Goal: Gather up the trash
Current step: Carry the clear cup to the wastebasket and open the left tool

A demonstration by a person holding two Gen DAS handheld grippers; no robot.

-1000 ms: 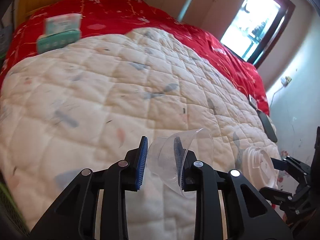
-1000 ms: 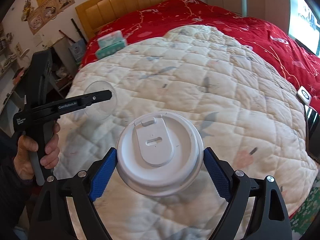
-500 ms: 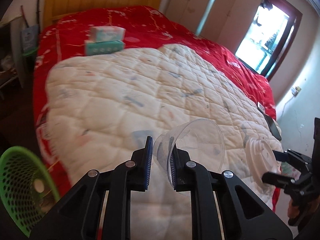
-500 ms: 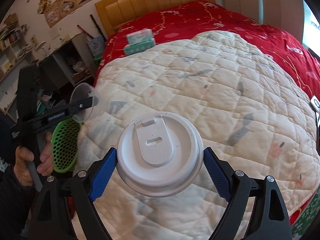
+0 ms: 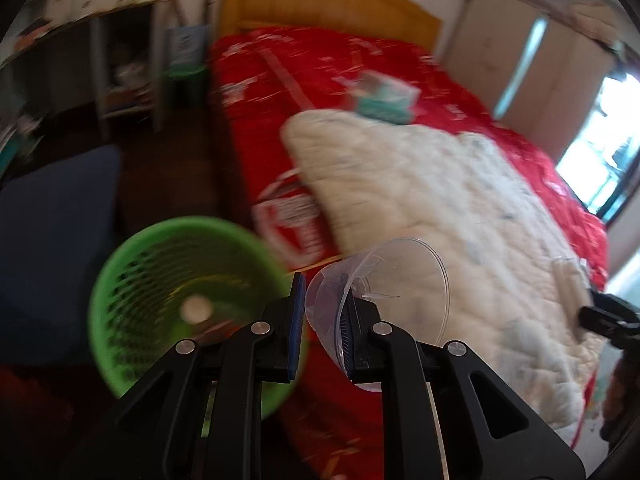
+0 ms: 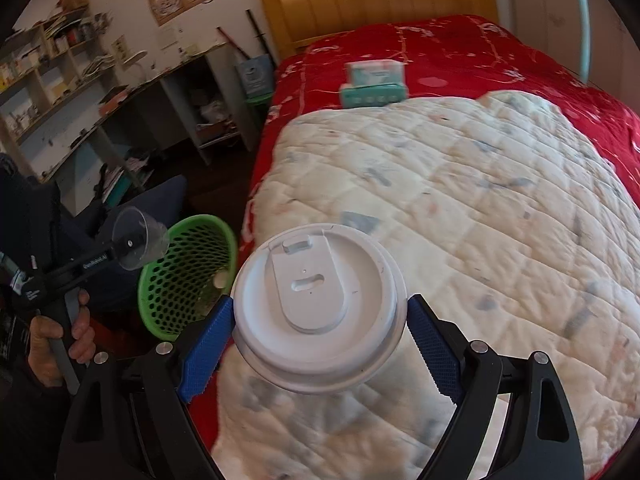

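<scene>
My left gripper is shut on the wall of a clear plastic cup, held in the air beside the bed, just right of a green mesh trash basket on the floor. The cup and basket also show in the right wrist view, at the left. My right gripper is shut on a white plastic cup lid, held above the quilt's near left corner. A small pale object lies in the basket's bottom.
A white quilt covers a red bedspread. A teal and white tissue pack lies near the headboard. A desk and shelves stand left of the bed. A dark blue seat is behind the basket.
Both grippers have swung left, away from over the quilt. The basket has come into full view, and the clear cup is now next to its rim. Both grips are unchanged.
</scene>
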